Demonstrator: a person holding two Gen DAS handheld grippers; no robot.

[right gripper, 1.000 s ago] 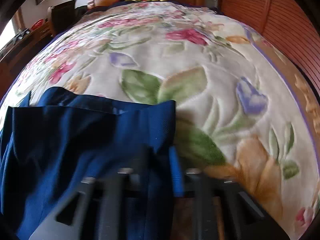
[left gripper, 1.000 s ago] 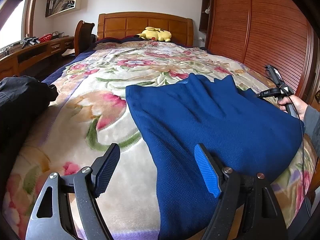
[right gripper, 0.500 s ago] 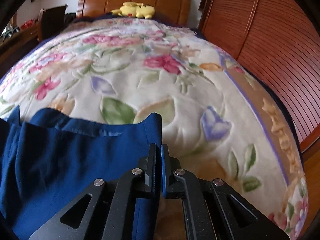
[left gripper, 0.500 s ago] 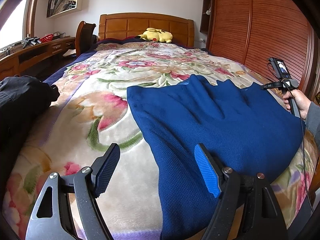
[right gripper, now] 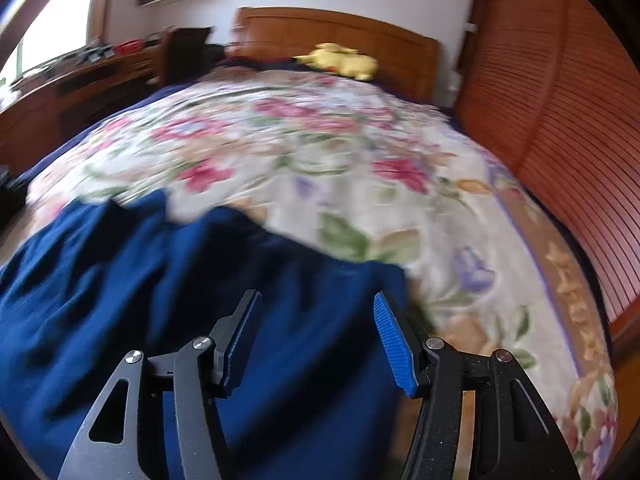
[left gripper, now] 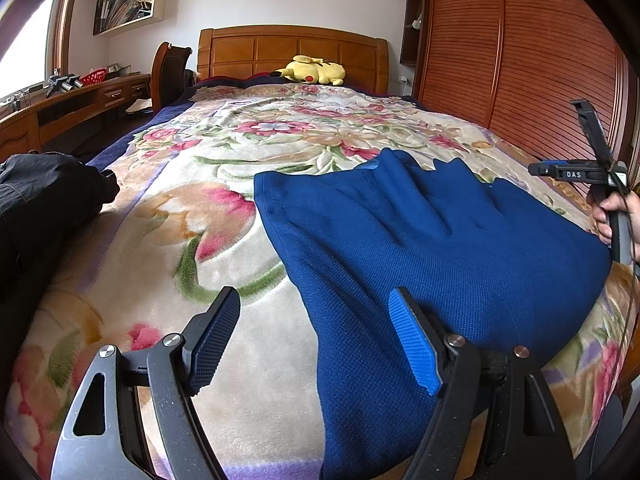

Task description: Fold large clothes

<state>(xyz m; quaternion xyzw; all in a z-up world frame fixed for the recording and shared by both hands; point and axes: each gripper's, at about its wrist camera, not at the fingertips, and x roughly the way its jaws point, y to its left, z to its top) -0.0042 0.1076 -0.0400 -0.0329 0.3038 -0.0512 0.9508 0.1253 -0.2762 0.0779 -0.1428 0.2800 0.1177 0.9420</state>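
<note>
In the left wrist view, the left tongs [left gripper: 314,340] are seen spread wide at 6 o'clock, nothing pinched between them; the dark pad is held over the floral blanket [left gripper: 168,240] and the blue pad over the near edge of the blue garment [left gripper: 440,248]. The garment is laid flat on the bed from 5 o'clock up toward the centre, its far edge creased into a few soft folds. At 9 o'clock a black garment [left gripper: 44,196] is heaped at the bed's left edge. At 3 o'clock the right hand [left gripper: 612,210] is seen gripping its tool just beside the garment's right edge. In the right wrist view — blurred — the right tongs [right gripper: 318,342] are likewise spread, empty, above the garment's right portion [right gripper: 168,280]. Farther off, at 12 o'clock, a yellow plush toy [left gripper: 314,70] is lain against the wooden headboard [left gripper: 256,50]; a slatted wooden wardrobe [left gripper: 520,52] is seen at 2 o'clock.
</note>
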